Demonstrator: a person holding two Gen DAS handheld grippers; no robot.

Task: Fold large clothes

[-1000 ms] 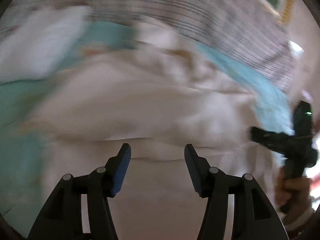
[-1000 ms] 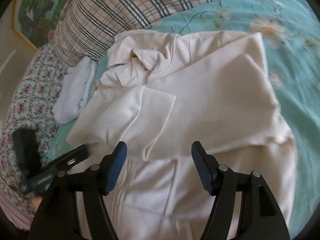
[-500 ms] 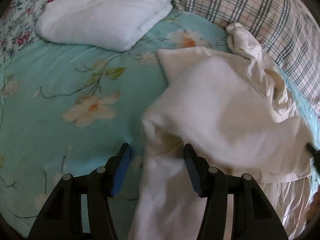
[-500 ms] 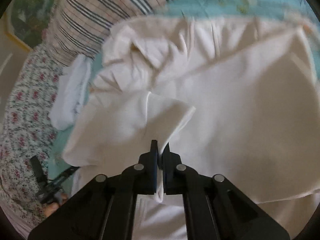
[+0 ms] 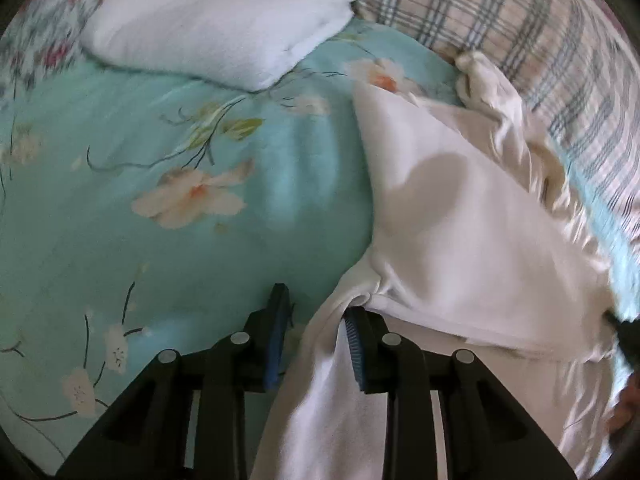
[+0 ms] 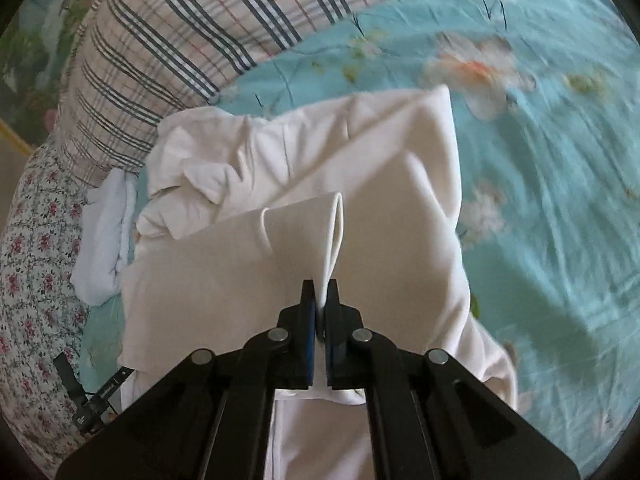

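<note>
Two tools work cream garment point(image 6: 400, 208) spread on turquoise floral bedsheet point(image 5: 120, 200). Right tool point(image 6: 320, 300) clamped tight on raised fold of cloth. Left tool point(image 5: 316, 312) closing, garment's edge between its blue pads, not yet pinched. Folded white towel point(image 5: 224, 20) beyond, beside plaid pillow point(image 6: 180, 40).

A folded white towel point(image 5: 224, 28) lies on the turquoise flowered bedsheet point(image 5: 160, 168), beside the plaid pillow point(image 5: 500, 20). A small-flowered red-and-white cloth point(image 6: 28, 264) sits just beyond the towel, away from the pillow.
</note>
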